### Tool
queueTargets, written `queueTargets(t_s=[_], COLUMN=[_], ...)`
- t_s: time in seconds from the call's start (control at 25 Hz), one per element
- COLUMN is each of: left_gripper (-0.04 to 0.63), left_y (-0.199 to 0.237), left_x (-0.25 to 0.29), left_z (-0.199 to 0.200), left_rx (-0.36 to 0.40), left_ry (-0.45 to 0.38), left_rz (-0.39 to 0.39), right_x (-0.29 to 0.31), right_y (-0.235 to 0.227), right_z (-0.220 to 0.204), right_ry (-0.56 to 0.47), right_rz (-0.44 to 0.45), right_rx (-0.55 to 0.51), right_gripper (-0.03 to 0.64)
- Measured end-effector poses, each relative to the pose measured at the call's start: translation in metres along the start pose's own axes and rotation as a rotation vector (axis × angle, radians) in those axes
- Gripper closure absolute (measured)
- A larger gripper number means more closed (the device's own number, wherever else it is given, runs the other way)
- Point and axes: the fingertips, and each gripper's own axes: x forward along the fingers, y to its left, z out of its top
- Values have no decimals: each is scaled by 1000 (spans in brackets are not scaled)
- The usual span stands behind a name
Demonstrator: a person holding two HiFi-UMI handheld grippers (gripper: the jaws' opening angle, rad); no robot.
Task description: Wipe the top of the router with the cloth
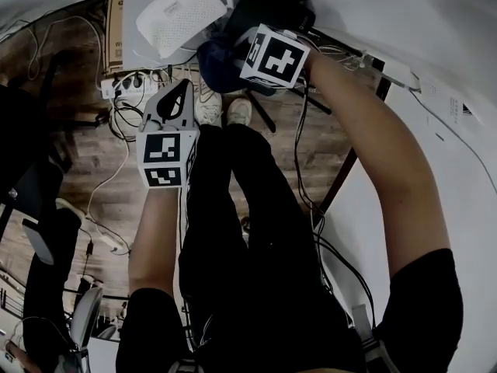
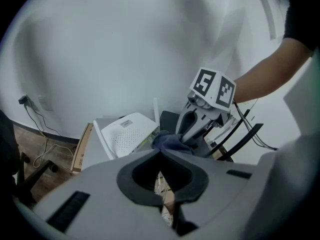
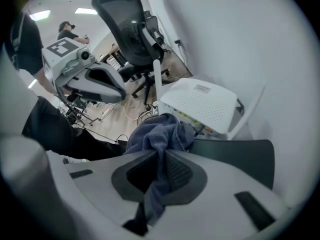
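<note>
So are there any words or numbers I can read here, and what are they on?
Nothing can be read for sure.
Small label on the white router: too small to read.
Print on the cardboard box: too blurred to read.
Marker cubes: only black and white square patterns, no words.

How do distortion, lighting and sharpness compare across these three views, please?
Head view: heavy fisheye bends the table edge, corners dark. Left gripper view: even light, near jaws soft, router clear. Right gripper view: cloth sharp, ceiling lights bright upper left.
</note>
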Motion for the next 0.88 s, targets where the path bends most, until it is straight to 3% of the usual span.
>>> queueTargets(t_s=[0.2,0.36,0.52,0.88], left_gripper=[597,597,597,597], left_y=[4,2,-8,-22], left_x=[-2,0,6,16], left_z=[-2,-4,-2,0], left_rx=[9,28,50,74], left_ry=[12,32,37,56], left_rz=[-1,-12,-36,-67], right_x=[2,0,-5,-11], right_y=[15,27,40,30], right_z=[-7,-34,-71,-89], right_ry=[69,263,444,529], right_rz=[39,139,253,243], right_rx=[-91,-137,-99,4], right_gripper=[597,597,597,597])
